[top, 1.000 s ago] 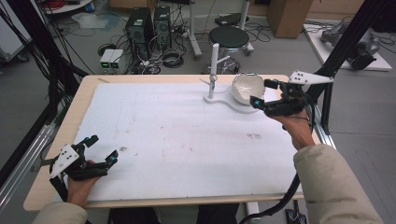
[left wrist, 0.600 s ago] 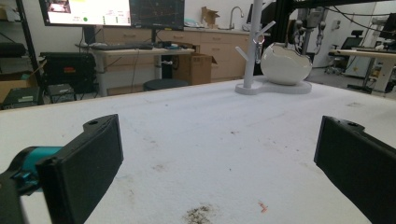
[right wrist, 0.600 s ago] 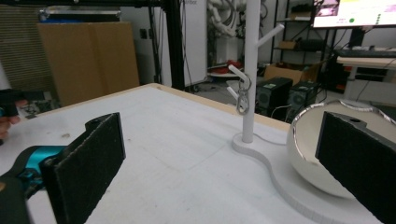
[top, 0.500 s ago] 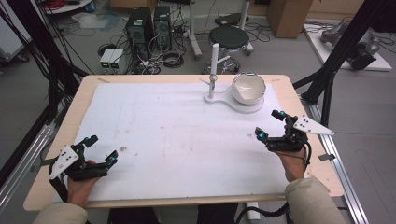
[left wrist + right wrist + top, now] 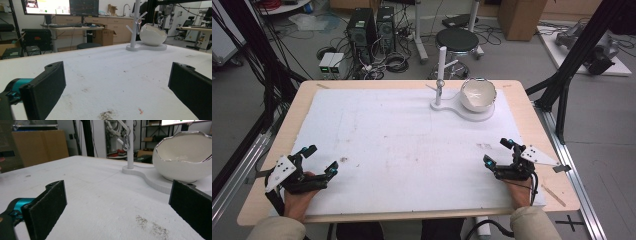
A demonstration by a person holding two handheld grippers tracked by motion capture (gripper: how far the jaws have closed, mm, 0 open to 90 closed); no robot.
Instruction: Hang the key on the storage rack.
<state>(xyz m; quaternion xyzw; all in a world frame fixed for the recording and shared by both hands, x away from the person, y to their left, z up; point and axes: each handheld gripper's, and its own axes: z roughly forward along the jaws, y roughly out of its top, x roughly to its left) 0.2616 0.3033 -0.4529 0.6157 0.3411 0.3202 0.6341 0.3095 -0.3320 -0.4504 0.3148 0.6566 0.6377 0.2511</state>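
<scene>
A white egg-shaped bowl (image 5: 478,94) with a silver rim sits on a white stand base (image 5: 462,109) at the table's far right, beside an upright white post (image 5: 441,70) with pegs. A metal carabiner (image 5: 125,141) hangs from the post. My right gripper (image 5: 503,153) rests open near the front right edge, nothing between its jaws. At the front left, my left gripper (image 5: 319,159) is open and empty too. The bowl (image 5: 152,34) and post (image 5: 136,22) stand far ahead in the left gripper view; the bowl (image 5: 185,160) looms nearer in the right gripper view.
A white foam sheet (image 5: 412,145) covers most of the wooden table (image 5: 532,112), with dirty smudges (image 5: 107,115) near the front. Beyond the table stand a stool (image 5: 458,40), computer towers (image 5: 371,27) and cables on the floor. Black frame posts (image 5: 579,55) rise at the right.
My right gripper has drawn back from beside the bowl to the front right of the table and stays open. The left gripper has hardly moved.
</scene>
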